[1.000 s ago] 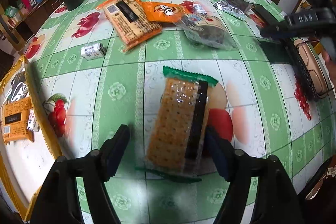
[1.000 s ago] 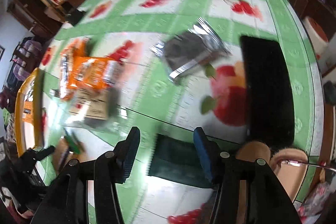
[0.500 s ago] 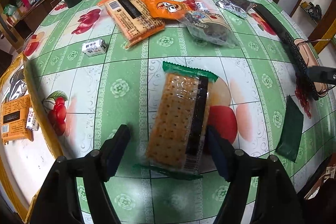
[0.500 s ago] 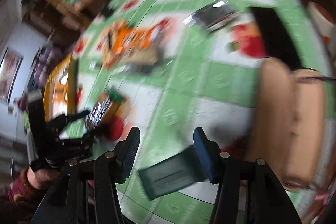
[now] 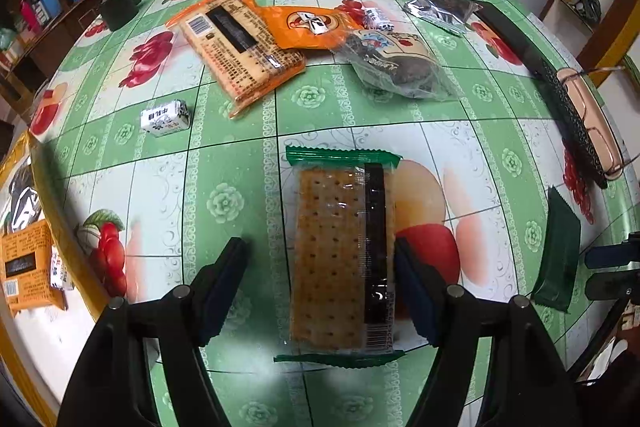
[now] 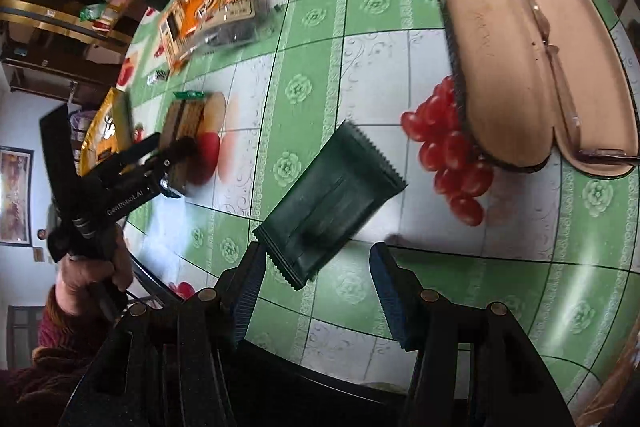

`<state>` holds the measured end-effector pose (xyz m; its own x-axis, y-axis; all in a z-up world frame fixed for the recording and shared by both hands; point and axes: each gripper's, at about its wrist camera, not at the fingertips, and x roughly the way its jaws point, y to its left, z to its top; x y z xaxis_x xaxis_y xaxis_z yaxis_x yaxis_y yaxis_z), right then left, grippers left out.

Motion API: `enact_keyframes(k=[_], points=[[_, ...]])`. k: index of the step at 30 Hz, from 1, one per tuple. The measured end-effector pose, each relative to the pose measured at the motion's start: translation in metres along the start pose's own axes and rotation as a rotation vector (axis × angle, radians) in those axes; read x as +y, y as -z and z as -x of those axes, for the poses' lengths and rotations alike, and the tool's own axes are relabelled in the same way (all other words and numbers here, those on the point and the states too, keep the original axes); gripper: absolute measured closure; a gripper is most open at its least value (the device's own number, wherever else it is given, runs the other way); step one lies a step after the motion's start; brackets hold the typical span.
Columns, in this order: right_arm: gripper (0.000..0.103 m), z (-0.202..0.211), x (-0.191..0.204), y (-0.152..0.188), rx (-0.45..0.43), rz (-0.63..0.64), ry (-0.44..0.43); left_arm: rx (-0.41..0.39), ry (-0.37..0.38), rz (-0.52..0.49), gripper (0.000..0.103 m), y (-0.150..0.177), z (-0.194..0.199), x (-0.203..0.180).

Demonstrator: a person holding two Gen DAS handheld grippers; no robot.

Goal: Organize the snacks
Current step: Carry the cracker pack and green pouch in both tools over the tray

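**Hand-held grippers over snack packets**

Left hand-held gripper point(image 5: 320, 283): released, jaws astride cracker packet point(image 5: 344, 259), right pad just beside it. Right hand-held gripper point(image 6: 316, 291): released, dark green packet point(image 6: 328, 203) partly between jaws. Both packets flat on desk point(image 5: 224, 155).

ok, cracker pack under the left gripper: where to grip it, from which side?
Across its long edges at mid-length, from straight above. The cracker pack lies flat, long axis along the left gripper, whose open jaws already straddle it. Avoid the crimped green ends; they look flimsy.
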<state>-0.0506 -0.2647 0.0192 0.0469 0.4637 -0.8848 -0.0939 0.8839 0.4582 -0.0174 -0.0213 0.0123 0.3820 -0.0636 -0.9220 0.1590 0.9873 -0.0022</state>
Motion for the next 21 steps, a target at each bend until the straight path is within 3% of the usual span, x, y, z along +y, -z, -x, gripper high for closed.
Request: enact_keyframes(k=[5,10,14,19,21], points=[[0.045,-0.015,0.013,-0.003,0.008,0.009,0.057,0.000,0.003,-0.015,0.035,0.002,0.002,0.003],[0.045,-0.024,0.034,-0.028,-0.028,0.054,0.152,-0.001,0.007,-0.013,0.035,0.007,0.004,0.007],[0.040,-0.041,0.061,-0.051,-0.047,0.173,0.275,-0.007,0.003,-0.018,0.035,0.009,0.005,0.007],[0.040,-0.049,0.074,-0.042,-0.069,0.274,0.399,-0.026,-0.001,-0.016,0.035,0.012,0.006,0.006],[0.044,-0.047,0.071,-0.033,-0.099,0.296,0.404,-0.039,-0.004,-0.012,0.042,0.013,0.007,0.006]])
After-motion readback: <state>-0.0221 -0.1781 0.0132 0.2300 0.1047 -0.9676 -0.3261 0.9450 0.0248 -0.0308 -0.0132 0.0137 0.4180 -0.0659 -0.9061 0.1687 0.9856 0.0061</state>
